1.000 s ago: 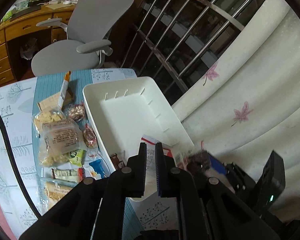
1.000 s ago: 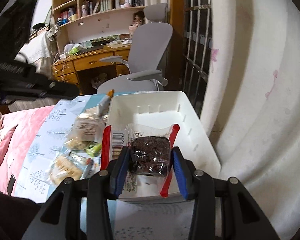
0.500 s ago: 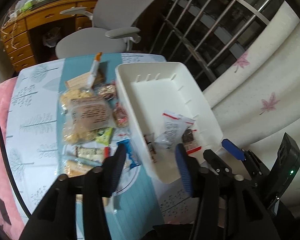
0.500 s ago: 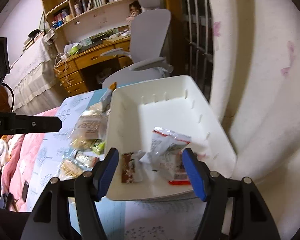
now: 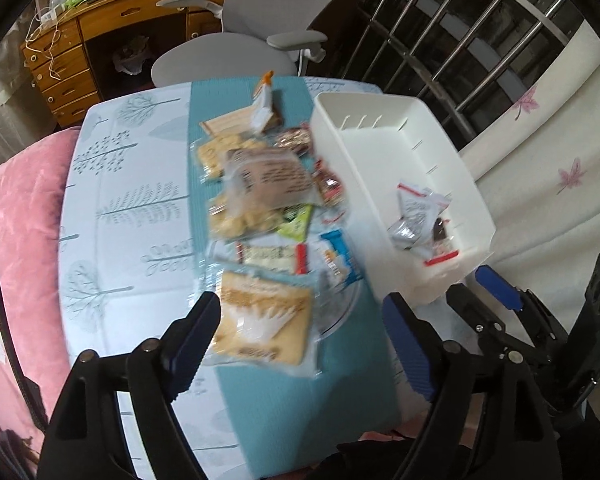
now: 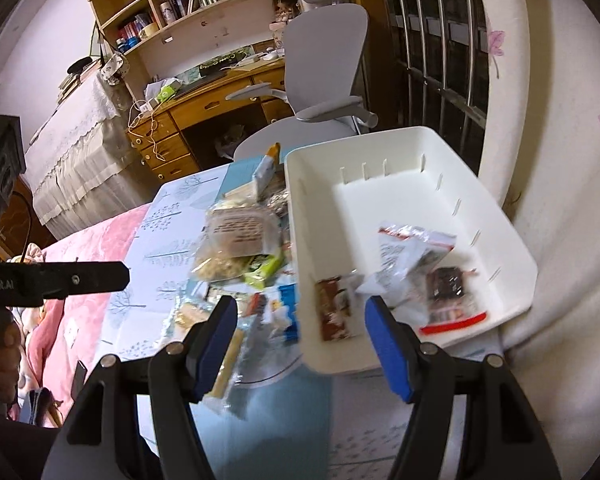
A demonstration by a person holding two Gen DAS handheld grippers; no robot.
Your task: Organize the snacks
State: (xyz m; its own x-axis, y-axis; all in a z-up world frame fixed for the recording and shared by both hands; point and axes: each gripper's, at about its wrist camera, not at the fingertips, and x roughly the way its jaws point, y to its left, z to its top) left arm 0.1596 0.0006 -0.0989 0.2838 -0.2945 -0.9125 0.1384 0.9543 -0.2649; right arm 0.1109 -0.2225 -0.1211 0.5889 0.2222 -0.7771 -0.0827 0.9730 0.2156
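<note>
1. Both grippers are spread wide with nothing between their pads. The left gripper (image 5: 300, 336) hovers over the near end of the snack pile, and the right gripper (image 6: 300, 340) hangs across the near left corner of the white bin (image 6: 516, 240).
2. The bin stands on the right of the table (image 5: 132, 184) and already contains a clear red-edged bag (image 6: 416, 248), a dark brownie pack (image 6: 446, 284) and a brown bar (image 6: 336, 312), all lying at its near end.
3. The loose snacks lie in a row on the teal runner (image 5: 260, 420), just left of the bin.
4. The nearest is a flat cracker pack (image 5: 264, 316), lying directly ahead of the left jaws and between their lines; its long side runs roughly crosswise to them.
5. The left hand looks the nearer one, so the likely next step is to lower it onto this pack and close across its shorter span.
6. Blur hides the labels on the packs.
</note>
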